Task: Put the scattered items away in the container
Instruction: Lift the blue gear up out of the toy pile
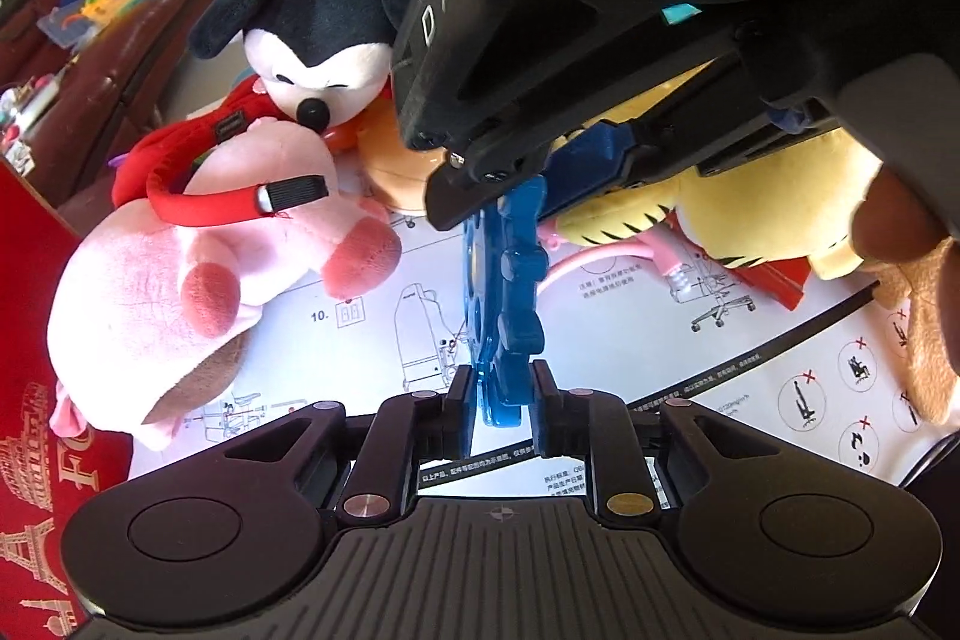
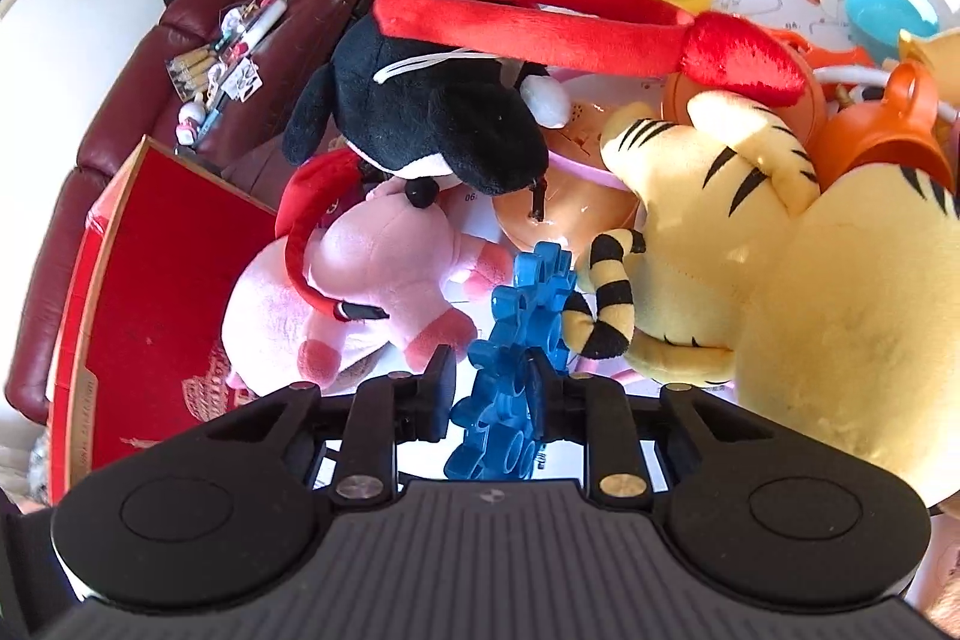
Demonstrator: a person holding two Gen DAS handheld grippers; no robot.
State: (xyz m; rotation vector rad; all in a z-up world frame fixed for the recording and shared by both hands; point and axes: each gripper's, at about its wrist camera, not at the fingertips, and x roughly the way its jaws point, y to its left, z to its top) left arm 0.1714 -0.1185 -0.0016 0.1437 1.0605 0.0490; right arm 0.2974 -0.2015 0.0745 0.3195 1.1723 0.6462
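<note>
gear strip: blue hard plastic, toothed edges, round holes, on edge, long axis running away from me | my left jaws narrow, clamped on its near end | my right jaws narrow, gripping the far end | soft pink plush pig beside, above printed paper sheet

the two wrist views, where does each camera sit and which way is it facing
Left wrist: on the left gripper, angled down at its flat blue plastic gear over a printed instruction sheet; the right gripper and a fingertip show.
Right wrist: on the right gripper, angled down at the gear.
Shared: gear, pink plush pig.
</note>
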